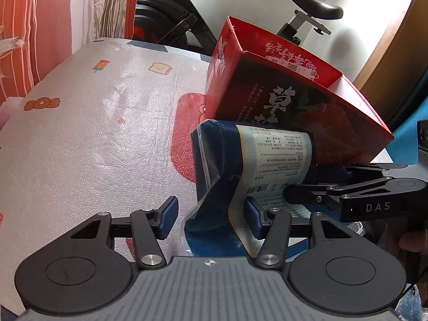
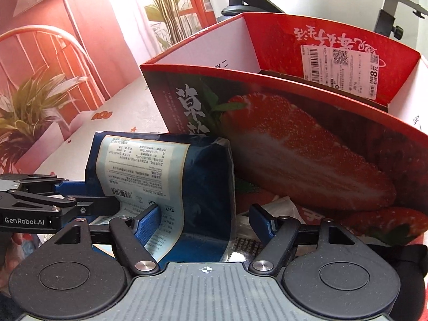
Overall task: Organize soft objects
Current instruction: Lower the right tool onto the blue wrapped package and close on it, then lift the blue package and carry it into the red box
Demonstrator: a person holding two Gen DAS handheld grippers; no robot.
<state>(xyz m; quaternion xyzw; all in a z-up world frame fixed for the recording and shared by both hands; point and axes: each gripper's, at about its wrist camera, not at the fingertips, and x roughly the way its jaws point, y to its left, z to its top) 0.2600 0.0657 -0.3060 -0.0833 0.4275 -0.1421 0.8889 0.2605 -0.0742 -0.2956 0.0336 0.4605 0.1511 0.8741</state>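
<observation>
A dark blue soft pack with a pale printed label (image 1: 256,160) stands on the table against a red strawberry-printed cardboard box (image 1: 289,88). My left gripper (image 1: 211,218) is open, with the pack's lower edge between its blue pads (image 1: 168,218). My right gripper (image 2: 206,220) is open too, its jaws on either side of the same pack (image 2: 171,176). The right gripper also shows in the left wrist view (image 1: 321,182), reaching in from the right beside the pack. The box (image 2: 294,139) is open at the top and tilted.
The table has a white textured cover with cartoon prints (image 1: 93,123). An exercise bike (image 1: 171,18) stands behind the table. A red wall hanging with plants (image 2: 53,67) is at the left. A crumpled white wrapper (image 2: 278,206) lies by the box's base.
</observation>
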